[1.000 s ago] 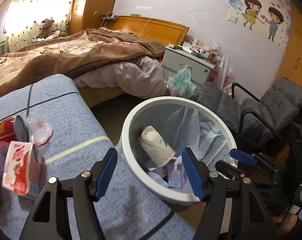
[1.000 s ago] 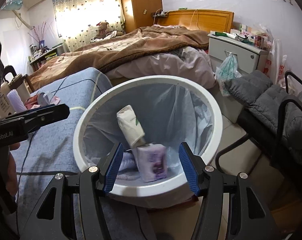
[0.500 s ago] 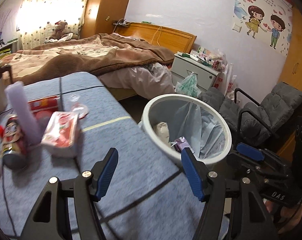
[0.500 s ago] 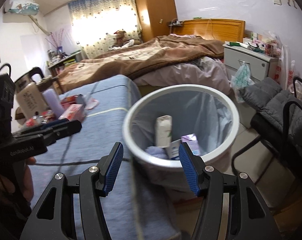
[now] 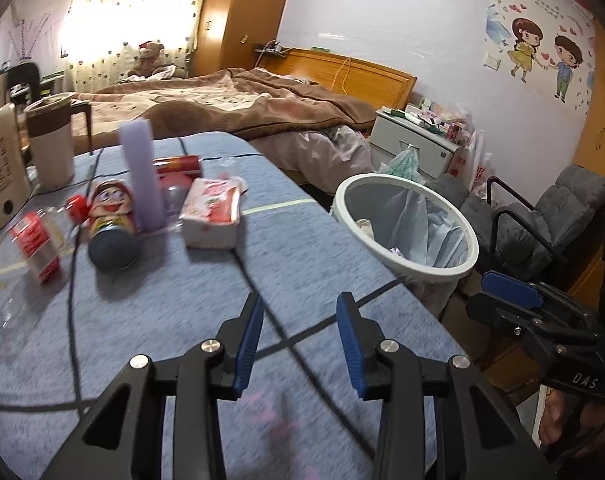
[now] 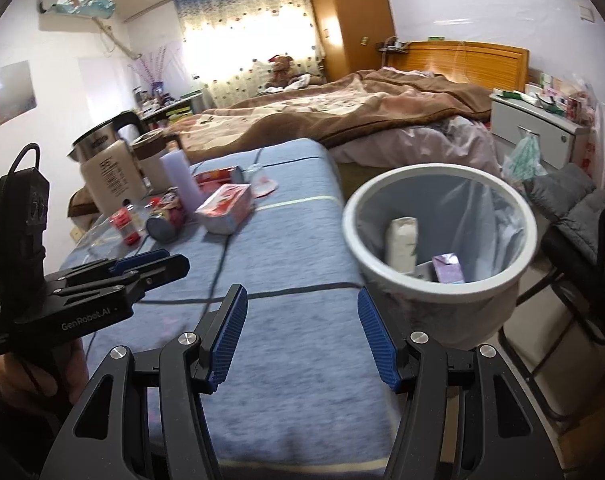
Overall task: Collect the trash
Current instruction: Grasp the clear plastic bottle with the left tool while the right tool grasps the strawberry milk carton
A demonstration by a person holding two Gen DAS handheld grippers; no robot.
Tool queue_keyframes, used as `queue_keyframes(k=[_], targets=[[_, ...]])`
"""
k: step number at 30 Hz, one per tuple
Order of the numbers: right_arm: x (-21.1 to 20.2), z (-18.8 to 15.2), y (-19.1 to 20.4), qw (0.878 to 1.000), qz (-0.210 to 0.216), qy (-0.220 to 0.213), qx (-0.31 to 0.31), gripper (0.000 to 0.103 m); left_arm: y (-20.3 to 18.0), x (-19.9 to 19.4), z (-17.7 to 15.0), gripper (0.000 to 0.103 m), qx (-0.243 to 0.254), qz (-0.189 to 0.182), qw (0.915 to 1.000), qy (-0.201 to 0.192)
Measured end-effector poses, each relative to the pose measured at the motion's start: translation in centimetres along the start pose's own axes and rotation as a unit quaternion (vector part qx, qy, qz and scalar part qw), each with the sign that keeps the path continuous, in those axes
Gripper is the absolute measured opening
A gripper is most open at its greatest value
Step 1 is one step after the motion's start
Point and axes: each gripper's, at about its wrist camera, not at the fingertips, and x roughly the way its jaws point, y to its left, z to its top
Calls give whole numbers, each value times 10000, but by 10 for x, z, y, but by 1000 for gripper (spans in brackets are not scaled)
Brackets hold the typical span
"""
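a bedroom: sunlit patterned curtains (image 6: 238,52) glow at the window, a wooden bed (image 5: 286,104) lies under a brown blanket, a white nightstand (image 5: 416,142) beside it, a grey cushioned chair (image 5: 558,216) nearby.

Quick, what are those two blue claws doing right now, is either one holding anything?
Left gripper: empty, jaws closing with nothing between them.
Right gripper: open and empty, over the blue table beside the bin.
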Motion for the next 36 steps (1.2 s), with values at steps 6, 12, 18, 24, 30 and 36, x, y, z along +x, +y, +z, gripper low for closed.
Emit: queue_keyframes(k=[6,12,18,24,30,36], targets=[[11,-8,21,9990,361,241,-82,58,19,-14,-16,40,-74,174,9998,25],[20,-12,29,9986,387,346,104,59,41,-25,-27,40,-158,357,9992,127],[28,-6,43,9985,377,379,121,59,63,-34,-28,42,-217,564,9981,126],[43,9,63,9985,330,436,-61,59,91,-43,-15,56,-224,763,9968,-1],[69,30,81,9982,306,488,-183,60,127,-50,9,65,-64,1129,9935,-156],[107,51,91,9978,260,599,-100,61,173,-40,23,71,22,1437,9896,-77]])
